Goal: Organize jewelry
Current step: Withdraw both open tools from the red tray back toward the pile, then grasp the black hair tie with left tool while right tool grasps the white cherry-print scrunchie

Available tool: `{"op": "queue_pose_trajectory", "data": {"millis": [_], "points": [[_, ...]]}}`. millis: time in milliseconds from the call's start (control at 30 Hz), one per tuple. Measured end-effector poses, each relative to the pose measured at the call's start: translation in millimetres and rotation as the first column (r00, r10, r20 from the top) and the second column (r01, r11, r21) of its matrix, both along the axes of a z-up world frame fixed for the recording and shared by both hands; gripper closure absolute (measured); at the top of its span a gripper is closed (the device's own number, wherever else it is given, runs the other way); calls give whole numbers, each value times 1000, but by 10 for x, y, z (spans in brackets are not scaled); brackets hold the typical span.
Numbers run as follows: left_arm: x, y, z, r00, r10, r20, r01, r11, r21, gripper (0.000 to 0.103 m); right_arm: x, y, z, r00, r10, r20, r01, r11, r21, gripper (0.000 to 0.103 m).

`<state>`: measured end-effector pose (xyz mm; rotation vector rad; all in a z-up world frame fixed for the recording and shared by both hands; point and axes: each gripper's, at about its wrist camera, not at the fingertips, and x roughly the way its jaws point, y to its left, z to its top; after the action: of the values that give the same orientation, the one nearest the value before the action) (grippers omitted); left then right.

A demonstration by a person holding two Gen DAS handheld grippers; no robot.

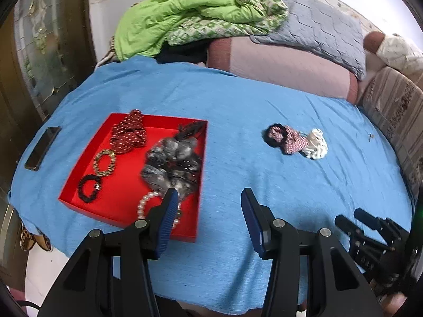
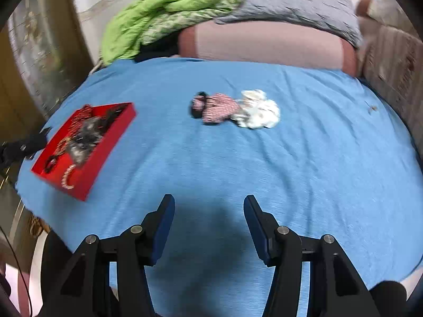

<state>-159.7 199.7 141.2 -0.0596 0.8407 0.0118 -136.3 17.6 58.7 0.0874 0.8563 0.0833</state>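
A big blue cloth (image 1: pixel 238 111) is spread over the bed, and everything is laid on it. At its left side a red tray (image 1: pixel 87 182) is seen, and many pieces are held in it: a grey fluffy scrunchie (image 1: pixel 171 161), a dark red bow (image 1: pixel 129 132), a gold bracelet (image 1: pixel 104 162), a black band (image 1: pixel 88 187) and a pearl bracelet (image 1: pixel 144 206). Well apart from the tray, three small things are left out on the cloth, touching each other: a white scrunchie (image 2: pixel 260 112), a pink patterned piece (image 2: pixel 220 107) and a black band (image 2: pixel 197 104), though the right view is blurred, so their shapes cannot be told for sure. The left gripper (image 1: pixel 207 198) is held spread wide and empty by the tray's near corner. The right gripper (image 2: pixel 208 203) is also spread wide and empty, over bare cloth. Because the three pieces touch, two could be lifted together, or the soft cloth could be pinched and pulled with them.
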Motion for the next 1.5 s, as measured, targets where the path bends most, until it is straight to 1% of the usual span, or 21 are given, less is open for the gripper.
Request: {"op": "queue_pose_trajectory", "data": {"millis": [167,433,633,767,833,867,1000,1067,1100,1133,1200,1267,1333,1400,1500], "points": [[67,-114,-108,999,-33,-24,33,999,-11,55,37,-147,-50,999,-39,-14,40,999,8,44],[348,-246,-195,997,-77,-32,76,996,-38,55,145,-211,-161,998,-47,-38,48,999,6,44],[643,-511,-195,986,-168,-17,167,984,-59,55,313,-377,-222,995,-84,-53,85,996,14,44],[858,-776,-203,968,-252,2,252,966,-60,57,462,-539,-273,991,-115,-69,117,992,39,44],[970,-917,-223,955,-296,9,297,953,-56,63,541,-622,-303,989,-126,-76,130,990,48,44],[1042,-1002,-244,947,-321,8,321,946,-50,64,575,-662,-317,988,-133,-80,137,989,52,44],[1341,-1296,-382,913,-408,-12,407,912,-44,66,708,-835,-386,981,-162,-102,171,982,83,44],[1494,-1410,-469,903,-429,-34,428,903,-29,66,753,-907,-415,979,-171,-112,182,978,98,44],[1543,-1433,-494,903,-428,-38,427,904,-15,66,772,-939,-430,978,-174,-116,187,977,103,44],[1629,-1433,-522,913,-406,-33,406,914,1,66,788,-965,-436,977,-177,-118,189,976,105,44],[1768,-1356,-568,929,-369,-38,367,929,-36,66,809,-1010,-441,977,-178,-118,191,976,110,44],[1937,-1257,-645,944,-326,-59,319,943,-95,66,826,-1042,-453,977,-175,-118,188,975,114,44],[2084,-1238,-708,947,-314,-70,304,945,-120,66,848,-1056,-478,977,-174,-122,188,975,119,44],[2158,-1285,-753,943,-324,-76,316,943,-102,66,862,-1044,-481,978,-175,-118,188,975,116,44],[2247,-1405,-846,937,-335,-96,332,942,-46,66,870,-1021,-480,978,-174,-115,187,976,114,44]]}}
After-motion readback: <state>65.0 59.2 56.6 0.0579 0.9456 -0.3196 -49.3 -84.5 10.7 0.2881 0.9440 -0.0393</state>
